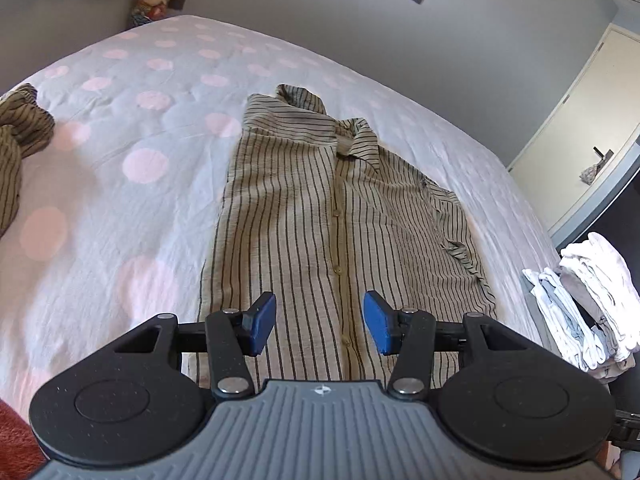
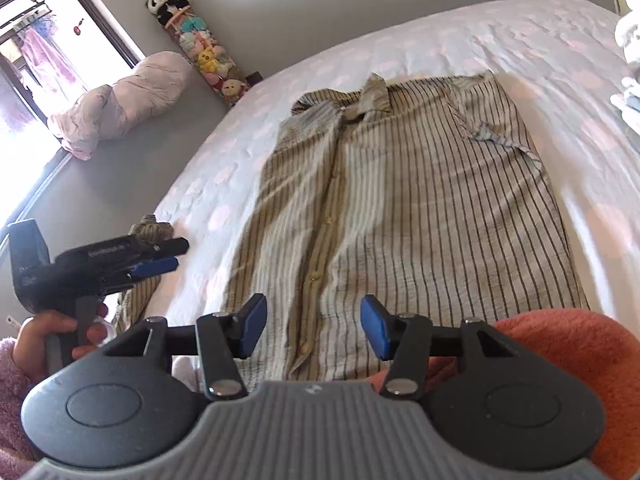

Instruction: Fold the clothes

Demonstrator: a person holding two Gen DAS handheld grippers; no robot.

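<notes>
A beige shirt with dark stripes [image 1: 320,208] lies flat on the bed, buttoned, collar at the far end, both sleeves folded in. It also shows in the right wrist view [image 2: 400,208]. My left gripper [image 1: 319,322] is open and empty, hovering above the shirt's near hem over the button placket. My right gripper [image 2: 314,326] is open and empty above the near hem too. The left gripper also shows in the right wrist view [image 2: 164,258], held in a hand at the left, off the shirt's left edge.
The bed [image 1: 120,168] has a white cover with pink dots. A second striped garment [image 1: 16,140] lies crumpled at the left. A stack of folded white clothes [image 1: 588,300] sits at the right edge. An orange blanket [image 2: 560,344] lies at the near edge.
</notes>
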